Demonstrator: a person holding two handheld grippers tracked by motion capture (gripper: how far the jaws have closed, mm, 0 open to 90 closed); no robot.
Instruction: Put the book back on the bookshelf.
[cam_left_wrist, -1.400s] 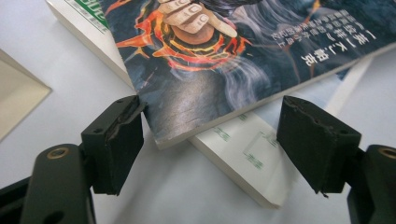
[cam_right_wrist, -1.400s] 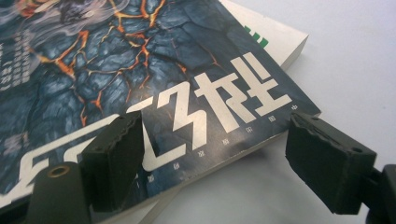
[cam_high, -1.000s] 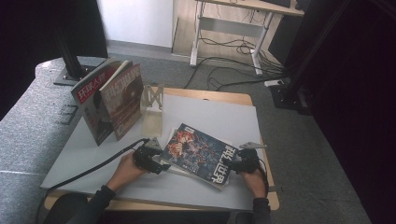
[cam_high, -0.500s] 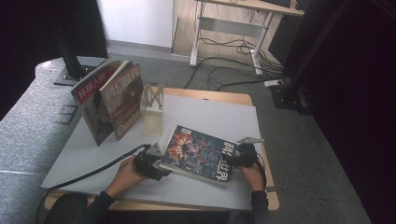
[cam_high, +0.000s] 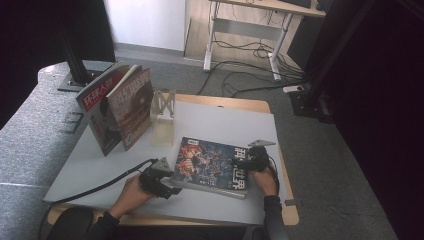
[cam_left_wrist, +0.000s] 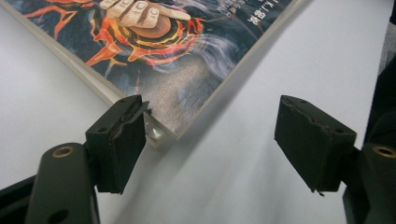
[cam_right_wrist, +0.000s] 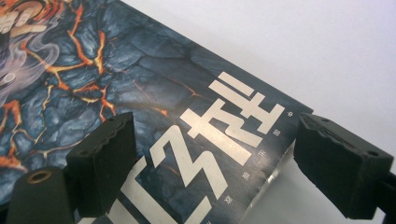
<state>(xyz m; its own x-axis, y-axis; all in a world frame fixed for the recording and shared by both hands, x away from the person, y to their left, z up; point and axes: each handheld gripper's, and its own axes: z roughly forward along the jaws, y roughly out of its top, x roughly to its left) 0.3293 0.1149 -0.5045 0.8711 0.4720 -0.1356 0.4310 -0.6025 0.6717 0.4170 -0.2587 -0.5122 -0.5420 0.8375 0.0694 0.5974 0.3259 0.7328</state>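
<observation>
- Magazines (cam_high: 116, 111) are stood upright at the far left of the table (cam_high: 225, 117), two of them leaned together, red covers turned toward the camera in the high view.
- Just right of them a clear stand (cam_high: 162, 116) is set on the white tabletop, near the magazines but apart from the book.
- At the near left edge, the left gripper (cam_high: 167, 186) is held in the person's left hand (cam_high: 131, 189), its cable trailed off to the left across the table.
- In the left gripper view the jaws are seen well apart; the left-hand pad (cam_left_wrist: 119, 140) is set against the near corner of the book (cam_left_wrist: 154, 56), while the other pad is clear of it over bare table — nothing is clamped.
- The book (cam_high: 212, 163) is laid flat, cover up, on the near middle of the table between the two grippers, turned slightly askew to the table edge.
- The right gripper (cam_high: 246, 164) is placed at the book's right end, held by the right hand (cam_high: 263, 181), the grey plate seen on top of it.
- In the right gripper view its jaws are spread wide — one pad (cam_right_wrist: 105, 161) over the dark cover with the large pale characters (cam_right_wrist: 219, 135), the other beyond the book's edge over the table; whether the cover is touched cannot be told, and the book is not pinched.
</observation>
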